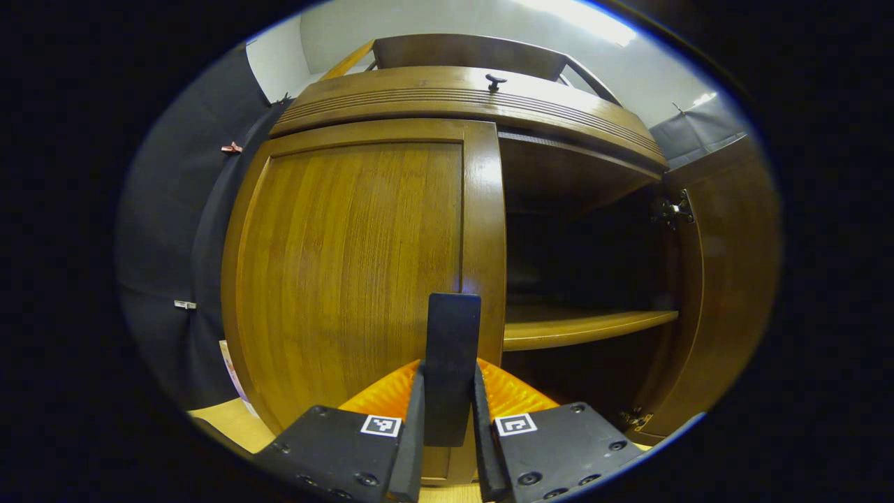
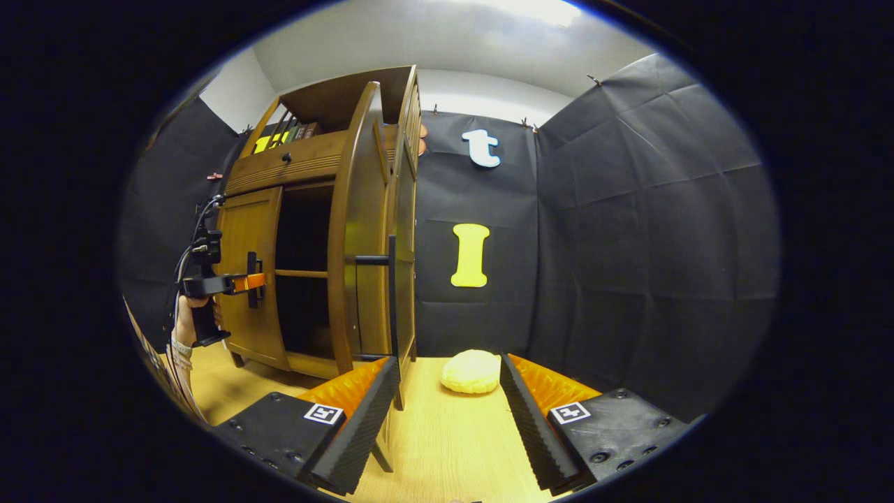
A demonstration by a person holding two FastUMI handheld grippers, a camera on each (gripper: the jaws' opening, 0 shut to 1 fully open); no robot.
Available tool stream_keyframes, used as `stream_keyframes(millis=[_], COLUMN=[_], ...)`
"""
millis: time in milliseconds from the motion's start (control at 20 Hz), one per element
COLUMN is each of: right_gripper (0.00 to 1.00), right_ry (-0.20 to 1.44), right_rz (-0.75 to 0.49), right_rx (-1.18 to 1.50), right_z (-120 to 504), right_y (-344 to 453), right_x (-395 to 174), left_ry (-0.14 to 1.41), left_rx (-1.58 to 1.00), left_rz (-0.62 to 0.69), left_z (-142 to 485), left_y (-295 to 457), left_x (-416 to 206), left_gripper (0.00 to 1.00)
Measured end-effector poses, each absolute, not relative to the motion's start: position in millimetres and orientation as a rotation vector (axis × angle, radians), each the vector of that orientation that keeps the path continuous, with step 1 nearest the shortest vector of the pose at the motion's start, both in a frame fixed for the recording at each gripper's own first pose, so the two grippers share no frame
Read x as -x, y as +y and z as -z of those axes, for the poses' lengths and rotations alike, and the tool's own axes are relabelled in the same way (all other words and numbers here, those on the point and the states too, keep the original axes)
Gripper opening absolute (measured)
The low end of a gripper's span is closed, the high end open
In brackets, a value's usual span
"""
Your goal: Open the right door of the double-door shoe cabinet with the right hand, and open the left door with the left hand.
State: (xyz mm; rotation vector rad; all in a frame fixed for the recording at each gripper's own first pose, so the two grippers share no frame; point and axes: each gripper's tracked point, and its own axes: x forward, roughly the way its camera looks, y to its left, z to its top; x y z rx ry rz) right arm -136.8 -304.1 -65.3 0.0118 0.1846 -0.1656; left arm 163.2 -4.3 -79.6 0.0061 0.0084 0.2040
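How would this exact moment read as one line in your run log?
right wooden cabinet door: open | left wooden cabinet door: closed | left gripper: shut on its black handle | right gripper: open, free

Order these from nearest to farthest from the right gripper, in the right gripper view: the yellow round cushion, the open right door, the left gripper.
1. Yellow round cushion: on the floor, just ahead.
2. Open right door: ahead, left.
3. Left gripper: far left, at the closed door's handle.
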Motion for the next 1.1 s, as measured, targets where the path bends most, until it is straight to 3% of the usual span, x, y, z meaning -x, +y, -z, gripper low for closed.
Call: stream_keyframes(millis=[650, 1100], right_gripper=[0.92, 0.92], right_ry=[0.188, 0.169], right_rz=[0.212, 0.145], right_rx=[0.050, 0.029], right_z=[51.8, 36.8], right_y=[-277.5, -215.9], right_x=[166.8, 186.5], left_ry=[0.058, 0.076], left_rx=[0.028, 0.009], left_rz=[-0.089, -0.008], left_z=[75.3, 67.8], left_y=[-7.3, 1.0], left_x=[-114.2, -56.2], left_gripper=[0.31, 0.34])
